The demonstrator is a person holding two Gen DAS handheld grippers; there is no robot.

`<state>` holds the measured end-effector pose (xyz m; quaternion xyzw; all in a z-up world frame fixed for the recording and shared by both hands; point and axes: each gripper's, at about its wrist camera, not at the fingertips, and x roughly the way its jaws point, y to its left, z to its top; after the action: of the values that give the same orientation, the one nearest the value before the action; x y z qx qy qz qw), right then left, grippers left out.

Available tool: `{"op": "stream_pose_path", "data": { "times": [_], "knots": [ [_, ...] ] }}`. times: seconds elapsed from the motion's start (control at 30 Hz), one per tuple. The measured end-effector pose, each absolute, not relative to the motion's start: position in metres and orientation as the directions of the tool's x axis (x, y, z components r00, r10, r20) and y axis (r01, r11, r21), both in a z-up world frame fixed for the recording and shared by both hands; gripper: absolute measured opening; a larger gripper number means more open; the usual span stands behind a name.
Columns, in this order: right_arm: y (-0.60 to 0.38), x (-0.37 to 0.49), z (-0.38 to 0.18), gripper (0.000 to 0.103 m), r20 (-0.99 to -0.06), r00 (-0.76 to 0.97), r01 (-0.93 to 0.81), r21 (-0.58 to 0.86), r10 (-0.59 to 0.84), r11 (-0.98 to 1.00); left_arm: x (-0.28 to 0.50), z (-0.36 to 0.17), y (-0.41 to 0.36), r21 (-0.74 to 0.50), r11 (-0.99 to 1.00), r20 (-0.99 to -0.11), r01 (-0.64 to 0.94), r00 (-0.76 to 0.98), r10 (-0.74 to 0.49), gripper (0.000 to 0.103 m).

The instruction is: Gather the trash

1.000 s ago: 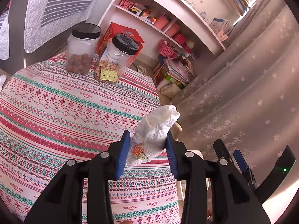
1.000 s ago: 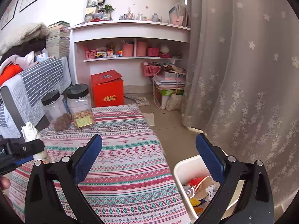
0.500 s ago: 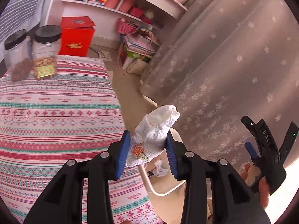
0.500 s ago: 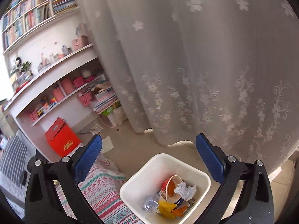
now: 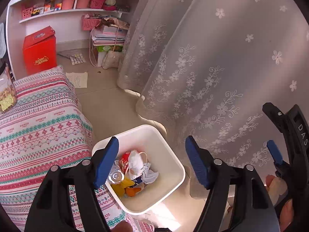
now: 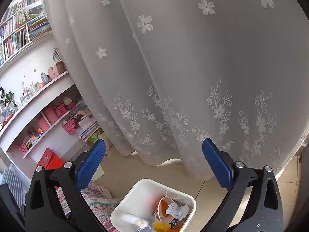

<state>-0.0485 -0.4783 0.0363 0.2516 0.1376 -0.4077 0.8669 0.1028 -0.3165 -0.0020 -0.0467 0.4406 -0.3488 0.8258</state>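
My left gripper (image 5: 152, 161) is open and empty, right above the white trash bin (image 5: 170, 158) on the floor beside the table. A white crumpled wrapper (image 5: 136, 162) lies in the bin on top of a red cup, a clear bottle and yellow and orange scraps. My right gripper (image 6: 154, 164) is open and empty, above the same bin (image 6: 135, 199) and facing the curtain. In the right wrist view a blurred white wrapper (image 6: 131, 219) shows inside the bin near a crumpled tissue (image 6: 176, 209). The right gripper also shows at the right edge of the left wrist view (image 5: 285, 154).
The table with the striped patterned cloth (image 5: 38, 125) is left of the bin. A lace curtain (image 5: 212, 67) hangs close behind the bin. A red box (image 5: 39, 52), a paper stack and white shelves (image 5: 67, 11) stand at the back. A jar (image 5: 6, 89) sits on the table's left edge.
My left gripper moved from over the table to above the bin and opened; the white wrapper left it and now lies in the bin. The right gripper swung toward the curtain.
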Motion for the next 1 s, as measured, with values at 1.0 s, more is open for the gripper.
{"op": "stream_pose_path", "data": {
  "times": [1.0],
  "knots": [
    [-0.219, 0.021, 0.014, 0.096, -0.401, 0.832, 0.418, 0.0, -0.383, 0.909, 0.064, 0.003, -0.026, -0.081, 0.991, -0.585, -0.104, 0.81, 0.037, 0.097]
  ]
}}
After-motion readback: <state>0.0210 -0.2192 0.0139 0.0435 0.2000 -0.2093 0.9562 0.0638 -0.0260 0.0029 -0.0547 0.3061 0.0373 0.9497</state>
